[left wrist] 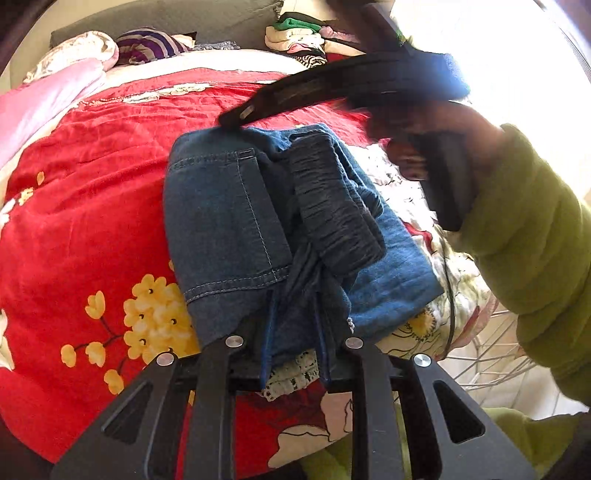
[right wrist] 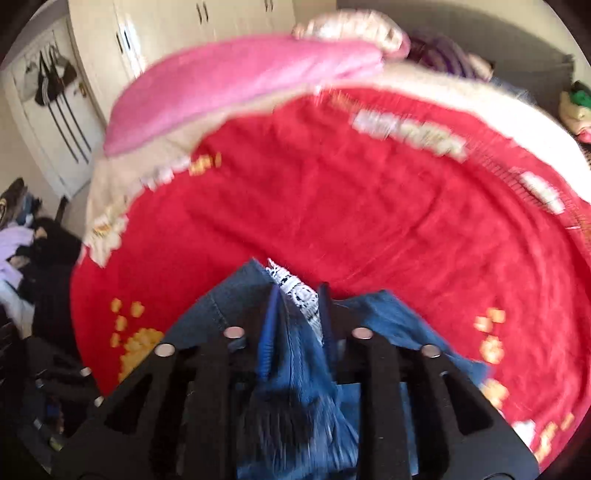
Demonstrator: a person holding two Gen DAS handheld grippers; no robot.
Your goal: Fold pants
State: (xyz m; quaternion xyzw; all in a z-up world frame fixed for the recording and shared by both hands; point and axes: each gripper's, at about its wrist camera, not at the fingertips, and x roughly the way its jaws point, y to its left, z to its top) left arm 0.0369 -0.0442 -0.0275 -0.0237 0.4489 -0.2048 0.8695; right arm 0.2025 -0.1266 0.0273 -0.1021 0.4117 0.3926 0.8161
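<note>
The jeans (left wrist: 258,229) lay folded into a thick bundle on the red bedspread (left wrist: 74,221), w/ the left gripper (left wrist: 291,332) clamped on the near edge, prob. to pin the layers. The right gripper (right wrist: 299,314) was closed on denim (right wrist: 295,369) too, likely steadying the far end. The right view was badly blurred; fingertips were buried in cloth.

A bed under a red floral bedspread (right wrist: 369,221) faces cream wardrobe doors (right wrist: 177,26), with bright window light (left wrist: 517,55) beside it.
</note>
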